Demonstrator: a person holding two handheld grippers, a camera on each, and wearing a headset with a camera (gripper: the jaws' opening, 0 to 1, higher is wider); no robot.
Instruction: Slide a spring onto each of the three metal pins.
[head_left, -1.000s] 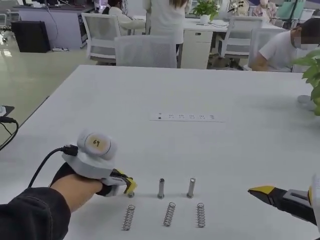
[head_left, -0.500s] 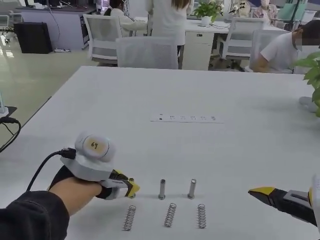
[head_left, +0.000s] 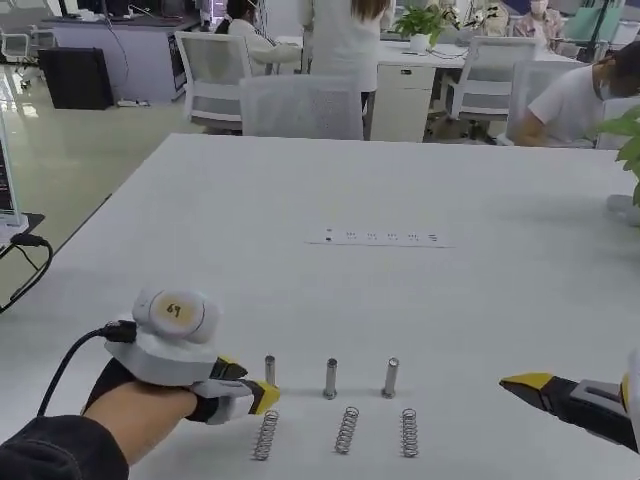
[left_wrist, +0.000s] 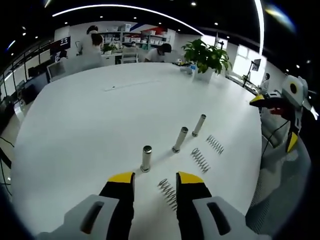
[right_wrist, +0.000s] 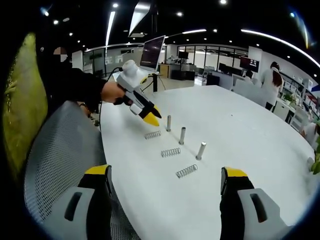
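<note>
All three springs (head_left: 347, 429) are lying flat on the table (head_left: 400, 180), in a row on the near side of the three pins (head_left: 330, 378). The pins stand upright with nothing on them yet. Each spring's long axis runs roughly toward and away from the person, pointing at its own pin.

The left gripper (head_left: 262, 397) is the one in business here. It comes in from the left, low over the table, with its tips right between the left pin (head_left: 270, 369) and the far end of the left spring (head_left: 266, 436). In the left gripper view its jaws are apart with nothing pinched. That spring's end pokes into the gap, closer to the right-hand jaw, and runs back at a slant under the gripper (so most of the coil is below and behind the tips, not out in front). The pin stands just ahead of the other jaw.

The right gripper (head_left: 527, 383) hangs well off to the right, jaws spread wide and empty, much farther from any spring.

My read: the grab belongs to the left one. It needs to back off and drop a little toward the person so the jaws close across the coil's width rather than along it. Clip the pin on the way and it probably topples.
</note>
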